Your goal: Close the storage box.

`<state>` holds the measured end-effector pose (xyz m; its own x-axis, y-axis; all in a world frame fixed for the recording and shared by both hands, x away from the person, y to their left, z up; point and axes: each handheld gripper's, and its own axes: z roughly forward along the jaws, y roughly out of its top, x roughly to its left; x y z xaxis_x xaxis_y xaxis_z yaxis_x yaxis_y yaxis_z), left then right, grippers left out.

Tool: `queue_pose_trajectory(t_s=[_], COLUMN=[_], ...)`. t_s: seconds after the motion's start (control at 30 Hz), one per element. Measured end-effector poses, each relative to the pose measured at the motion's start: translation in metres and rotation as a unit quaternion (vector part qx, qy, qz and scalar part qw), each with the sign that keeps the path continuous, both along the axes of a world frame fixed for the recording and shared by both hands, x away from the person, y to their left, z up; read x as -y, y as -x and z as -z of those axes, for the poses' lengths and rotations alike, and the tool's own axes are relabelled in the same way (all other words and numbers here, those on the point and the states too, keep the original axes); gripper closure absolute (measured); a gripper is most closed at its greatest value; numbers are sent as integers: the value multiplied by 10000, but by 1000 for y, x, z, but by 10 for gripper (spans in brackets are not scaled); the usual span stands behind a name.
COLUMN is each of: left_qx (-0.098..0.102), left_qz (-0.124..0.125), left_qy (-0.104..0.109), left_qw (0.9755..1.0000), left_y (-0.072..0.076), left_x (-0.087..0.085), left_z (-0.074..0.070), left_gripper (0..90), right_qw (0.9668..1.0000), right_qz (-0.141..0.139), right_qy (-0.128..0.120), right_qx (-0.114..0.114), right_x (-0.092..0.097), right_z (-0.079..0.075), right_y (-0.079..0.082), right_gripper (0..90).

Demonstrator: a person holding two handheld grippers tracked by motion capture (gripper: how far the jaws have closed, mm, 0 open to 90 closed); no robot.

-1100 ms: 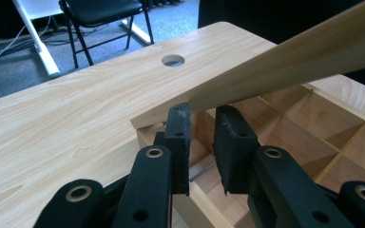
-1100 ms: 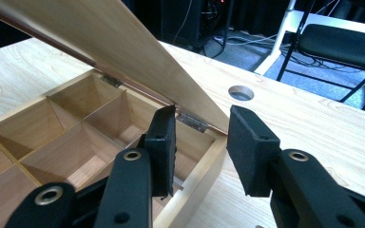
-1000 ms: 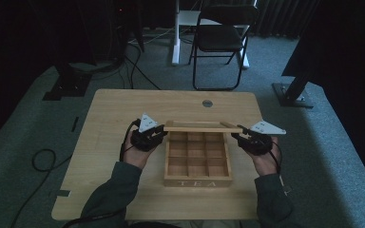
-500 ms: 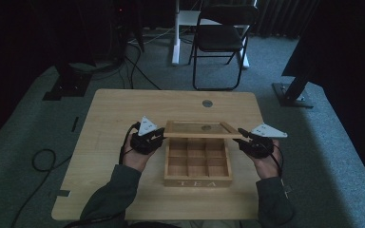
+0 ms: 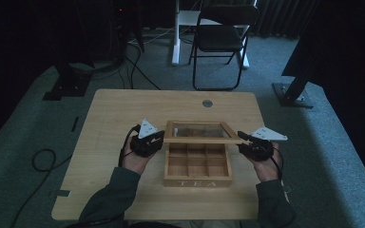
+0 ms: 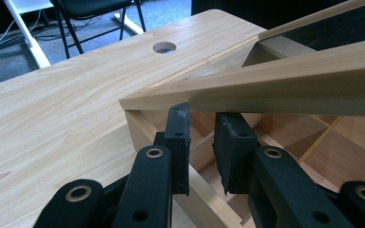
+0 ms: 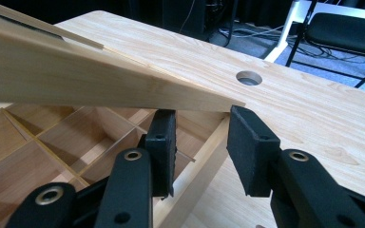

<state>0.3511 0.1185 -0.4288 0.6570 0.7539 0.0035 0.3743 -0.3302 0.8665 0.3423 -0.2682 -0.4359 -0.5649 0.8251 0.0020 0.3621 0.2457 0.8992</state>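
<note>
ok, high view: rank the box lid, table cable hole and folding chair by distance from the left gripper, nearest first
1. Lid: right beside the left gripper, at its corner.
2. Cable hole: farther back on the table, toward the right.
3. Folding chair: on the floor beyond the table's far edge.

A light wooden worktop (image 5: pixel 109 114) with rounded corners is seen, and a round cable hole (image 5: pixel 207 103) is cut near its far edge. A wooden box (image 5: pixel 197 180) marked TEA, divided into square compartments, is set directly on it between the left tool (image 5: pixel 158 141) and the right tool (image 5: pixel 241 141). The worktop is stood on grey carpeted floor (image 5: pixel 38 128).
</note>
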Motion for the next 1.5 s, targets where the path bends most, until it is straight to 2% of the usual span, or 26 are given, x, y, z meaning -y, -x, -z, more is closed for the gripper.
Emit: queue_pose_trajectory(t_s=[0.67,1.5], left_qx=[-29,-91], left_qz=[78,62], left_qy=[-54,-62], left_qw=[10000,9999], left_y=[6,14], left_x=[-1,-1], left_z=[9,22], left_gripper=[765,767], right_qw=[10000,9998], right_qz=[-22,-29], right_qy=[-15,-58], right_qx=[-60,-161], right_x=[-1,-1], right_z=[9,23], right_y=[6,12], right_gripper=[623,619])
